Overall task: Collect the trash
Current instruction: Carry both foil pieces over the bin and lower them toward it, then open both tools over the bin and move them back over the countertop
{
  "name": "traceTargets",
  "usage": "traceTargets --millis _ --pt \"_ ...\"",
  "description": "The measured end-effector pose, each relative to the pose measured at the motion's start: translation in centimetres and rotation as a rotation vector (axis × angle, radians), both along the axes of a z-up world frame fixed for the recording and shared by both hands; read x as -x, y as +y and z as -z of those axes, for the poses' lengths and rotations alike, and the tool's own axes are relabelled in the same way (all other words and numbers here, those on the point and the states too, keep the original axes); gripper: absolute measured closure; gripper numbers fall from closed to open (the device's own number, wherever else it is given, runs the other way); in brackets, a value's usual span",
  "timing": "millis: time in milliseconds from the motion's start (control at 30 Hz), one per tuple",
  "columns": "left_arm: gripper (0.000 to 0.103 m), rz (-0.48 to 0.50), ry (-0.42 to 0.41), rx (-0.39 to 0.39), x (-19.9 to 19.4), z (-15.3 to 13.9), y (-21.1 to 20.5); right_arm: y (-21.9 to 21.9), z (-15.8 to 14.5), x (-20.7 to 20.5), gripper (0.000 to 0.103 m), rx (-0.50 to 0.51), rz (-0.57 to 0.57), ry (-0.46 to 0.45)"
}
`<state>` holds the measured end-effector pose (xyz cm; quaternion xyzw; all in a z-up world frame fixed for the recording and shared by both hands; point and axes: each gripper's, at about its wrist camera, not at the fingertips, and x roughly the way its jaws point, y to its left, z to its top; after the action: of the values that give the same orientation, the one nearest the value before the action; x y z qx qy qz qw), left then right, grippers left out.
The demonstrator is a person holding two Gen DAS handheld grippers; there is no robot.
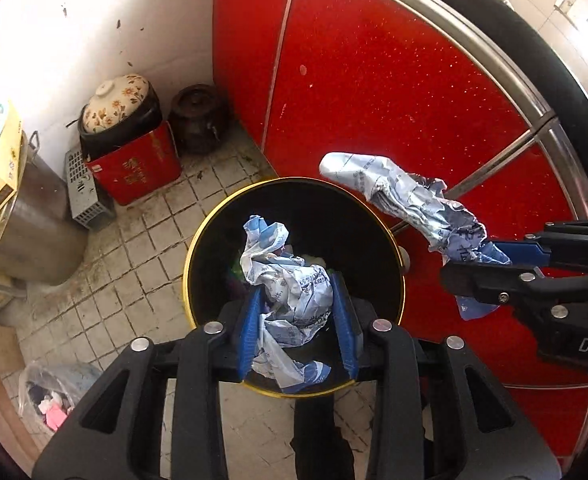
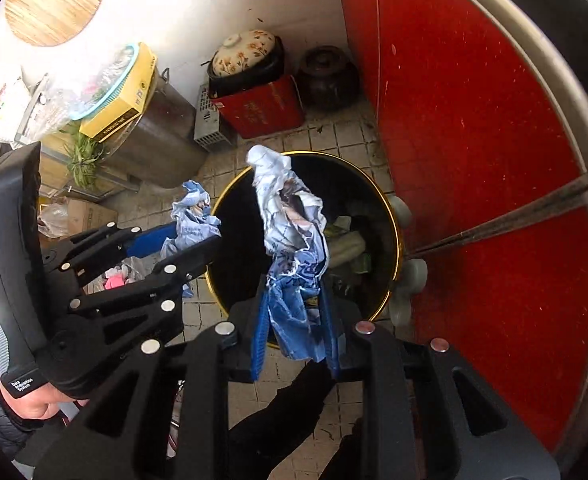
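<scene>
Item one, nearest: left gripper, jaws part-closed, blue pads pressing both flanks of a crumpled blue-and-white wrapper. Wad bulges up and forward of the pads, a loose tail trailing back below them (grip looks firm enough to carry, not to crush).

Item two: right gripper, jaws narrower, clamped on the lower end of a long twisted wrapper that stands out well beyond the fingertips. Held by one end, probably so the free end can lead into the bin.

Item three, directly beyond both sets of jaws: black waste bin with gold rim, mouth open, earlier rubbish lying at the bottom. Left wad sits over the mouth; in the left wrist view the long wrapper hangs to the right of the rim, over the red cabinet front, so it likely needs bringing inward before release.

Clearance: cabinet stands close against the bin's right side, with white roller-like fittings beside the rim; tiled floor lies open to the left.

Farther, beyond the bin: red box carrying a flowered lidded pot, a dark jar beside it, both against the white wall.
</scene>
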<state>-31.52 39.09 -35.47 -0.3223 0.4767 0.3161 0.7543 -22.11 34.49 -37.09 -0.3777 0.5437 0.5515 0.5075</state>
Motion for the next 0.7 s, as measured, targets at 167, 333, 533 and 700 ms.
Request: traceTargets --millis 167,333,533,700 --pt "0.025 -0.007 0.018 -0.011 -0.1 0.2 0.6 0.3 0.1 -0.2 0.035 -0.008 -0.001 -0.016" --pt "0.019 -0.016 0.032 -0.022 0.5 -0.6 0.7 -0.8 -1.9 -0.4 0.033 -0.02 -0.014 -0.01" --pt "0.017 0.023 0.039 -0.077 0.2 -4.8 -0.8 -3.6 -9.1 -1.4 0.031 -0.113 0.03 -0.02" --pt "0.012 0.123 0.049 -0.2 -2.4 -11.7 -3.4 -9.5 -18.9 -5.0 0.025 -0.233 0.129 -0.111"
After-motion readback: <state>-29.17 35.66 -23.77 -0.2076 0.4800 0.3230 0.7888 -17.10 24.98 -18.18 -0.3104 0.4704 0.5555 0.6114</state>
